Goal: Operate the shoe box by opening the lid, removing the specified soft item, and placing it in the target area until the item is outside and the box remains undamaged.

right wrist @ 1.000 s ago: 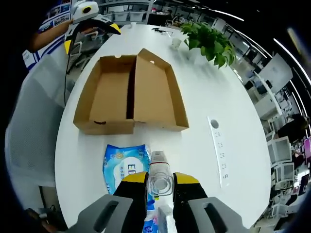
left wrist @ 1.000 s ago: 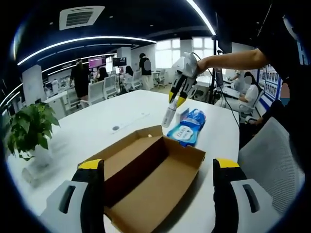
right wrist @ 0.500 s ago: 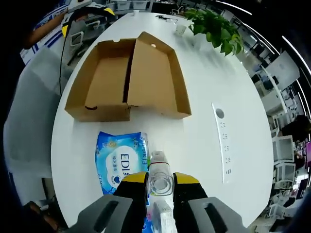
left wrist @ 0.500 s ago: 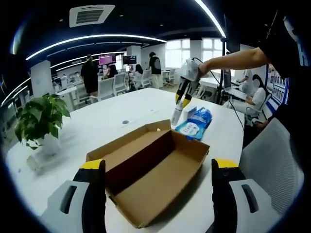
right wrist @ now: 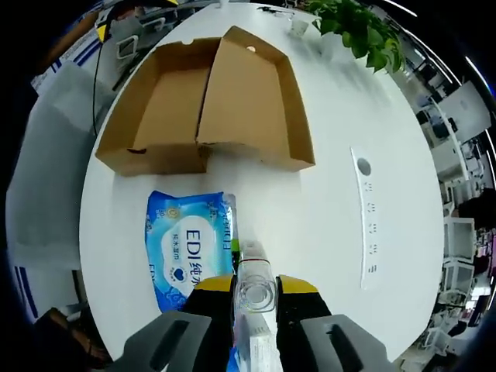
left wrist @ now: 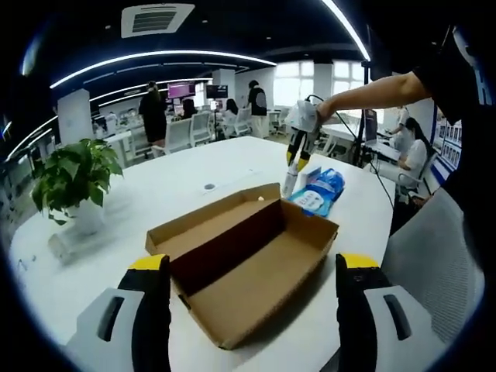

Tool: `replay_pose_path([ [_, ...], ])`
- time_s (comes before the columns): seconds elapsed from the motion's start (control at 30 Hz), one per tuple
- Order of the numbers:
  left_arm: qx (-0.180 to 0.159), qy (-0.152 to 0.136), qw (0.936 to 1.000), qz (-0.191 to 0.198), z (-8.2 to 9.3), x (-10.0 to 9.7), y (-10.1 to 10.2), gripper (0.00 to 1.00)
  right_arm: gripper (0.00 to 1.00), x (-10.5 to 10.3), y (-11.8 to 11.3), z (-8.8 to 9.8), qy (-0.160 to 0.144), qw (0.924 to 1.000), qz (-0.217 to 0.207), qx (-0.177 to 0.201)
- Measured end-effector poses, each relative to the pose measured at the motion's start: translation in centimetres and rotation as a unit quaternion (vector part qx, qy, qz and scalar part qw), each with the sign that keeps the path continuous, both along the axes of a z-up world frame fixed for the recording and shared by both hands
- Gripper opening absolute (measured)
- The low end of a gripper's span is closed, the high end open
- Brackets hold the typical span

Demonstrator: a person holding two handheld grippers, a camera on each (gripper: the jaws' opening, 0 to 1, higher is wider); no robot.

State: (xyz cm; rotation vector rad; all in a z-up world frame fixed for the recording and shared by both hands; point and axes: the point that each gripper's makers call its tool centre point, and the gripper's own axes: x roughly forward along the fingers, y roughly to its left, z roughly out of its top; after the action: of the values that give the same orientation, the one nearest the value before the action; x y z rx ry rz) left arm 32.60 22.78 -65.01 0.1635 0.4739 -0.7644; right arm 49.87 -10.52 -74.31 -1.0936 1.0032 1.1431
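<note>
Brown cardboard makes the shoe box [left wrist: 244,260], which lies open on the white table [left wrist: 178,194] with its lid folded flat beside the tray; both halves look empty. In the right gripper view the same box [right wrist: 209,101] sits near the table edge, well apart from the gripper.

The right gripper [right wrist: 255,288] is pinching a small clear bottle [right wrist: 254,283] between its jaws, and the bottle is seen from its end, so its shape is hard to read. Just beside it, on the table, lies a blue soft pack of wipes [right wrist: 188,248] – this seems to be the soft item, already outside the box. In the left gripper view the right gripper [left wrist: 293,159] hangs above the blue pack [left wrist: 318,194] at the far side of the box.

The left gripper [left wrist: 252,291] is spread wide and holds nothing; its two jaws stand on both sides of the near box corner, not touching it.

What could go wrong: the bottle is smooth, so it may slip or tip over if the right jaws release before it rests on the table. The pack lies close – a careless lowering could set the bottle on its soft edge and let it fall. The left jaws, if they move forward, could press the thin cardboard wall and bend it.
</note>
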Motion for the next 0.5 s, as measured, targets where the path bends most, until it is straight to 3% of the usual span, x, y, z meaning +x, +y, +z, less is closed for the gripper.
replay_pose_path([
  [0.5, 0.0, 0.012, 0.9998, 0.015, -0.88, -0.71, 1.05, 0.89, 0.15, 0.13, -0.22, -0.88, 0.013, 0.9994, 0.01, -0.03],
])
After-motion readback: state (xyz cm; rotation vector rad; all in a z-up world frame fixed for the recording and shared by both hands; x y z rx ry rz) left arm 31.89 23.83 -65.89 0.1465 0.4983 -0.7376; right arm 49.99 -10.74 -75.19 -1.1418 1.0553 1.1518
